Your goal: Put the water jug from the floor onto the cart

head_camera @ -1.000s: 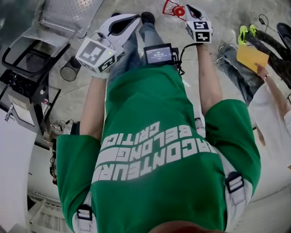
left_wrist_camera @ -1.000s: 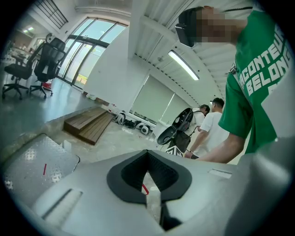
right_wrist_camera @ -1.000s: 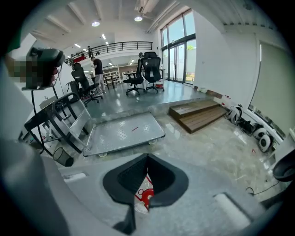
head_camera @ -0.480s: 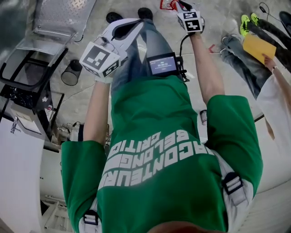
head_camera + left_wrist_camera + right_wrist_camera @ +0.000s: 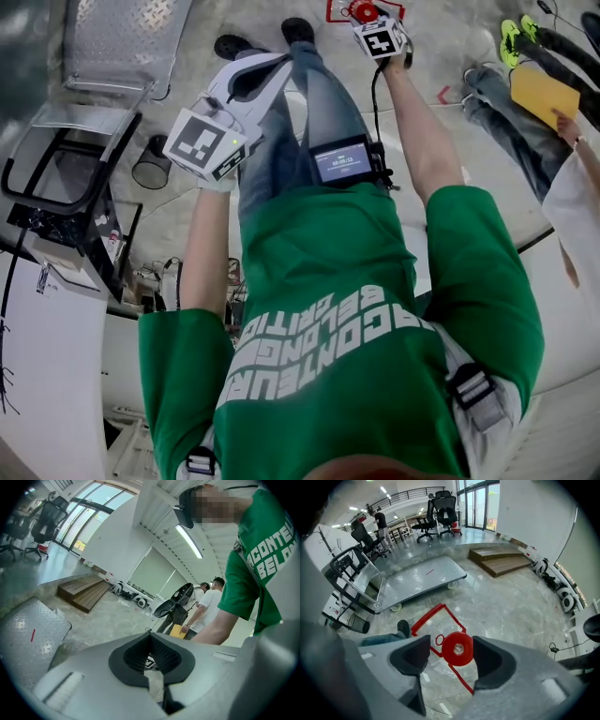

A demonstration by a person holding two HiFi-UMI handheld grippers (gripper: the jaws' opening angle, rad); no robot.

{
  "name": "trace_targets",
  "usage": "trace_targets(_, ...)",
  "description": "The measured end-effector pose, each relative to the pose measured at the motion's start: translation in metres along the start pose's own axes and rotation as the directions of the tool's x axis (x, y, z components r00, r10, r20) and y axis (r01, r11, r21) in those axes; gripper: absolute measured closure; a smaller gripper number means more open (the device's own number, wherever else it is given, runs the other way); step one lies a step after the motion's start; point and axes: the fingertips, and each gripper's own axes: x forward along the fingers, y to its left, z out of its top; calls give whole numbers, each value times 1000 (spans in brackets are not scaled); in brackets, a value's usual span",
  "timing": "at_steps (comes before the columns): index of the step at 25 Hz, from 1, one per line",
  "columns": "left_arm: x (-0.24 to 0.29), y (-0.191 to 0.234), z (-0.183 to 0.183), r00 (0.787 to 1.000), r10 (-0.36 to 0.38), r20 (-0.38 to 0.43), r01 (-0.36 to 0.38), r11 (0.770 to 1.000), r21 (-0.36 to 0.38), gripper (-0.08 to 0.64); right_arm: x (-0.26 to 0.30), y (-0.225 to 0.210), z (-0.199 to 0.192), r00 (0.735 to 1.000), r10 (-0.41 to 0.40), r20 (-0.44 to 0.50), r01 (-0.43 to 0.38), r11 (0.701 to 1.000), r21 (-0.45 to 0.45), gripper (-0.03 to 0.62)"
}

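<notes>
You're at the reach: your right claw (image 5: 452, 659), jaws just opened wide, hovers over the water jug (image 5: 440, 667), whose red cap (image 5: 457, 648) shows untouched between them, so lower and close; your left claw (image 5: 151, 670) is pinched together, empty.

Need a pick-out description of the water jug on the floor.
Find the diamond-plate platform cart; on the floor beside it a red-outlined square is marked. The water jug stands inside that square: a clear body topped by a round red cap, the only such thing there.
</notes>
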Motion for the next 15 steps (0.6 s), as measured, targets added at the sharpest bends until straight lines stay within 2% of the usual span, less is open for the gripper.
trace_targets(7,4,5,-16,999,3,-43,-5,999,-37,545,40,-9,-13,997,-22,-79,24,999,28,275)
trace_targets(11,2,7,-25,998,9,-59,-12,999,-50,545,53,-24,-40,975,-77,-210,87,996,36,276)
trace_targets(15,0,12,-28,998,23,-53,-27,998,-63,545,55,-23,-40,974,-80,-213,89,996,32,289)
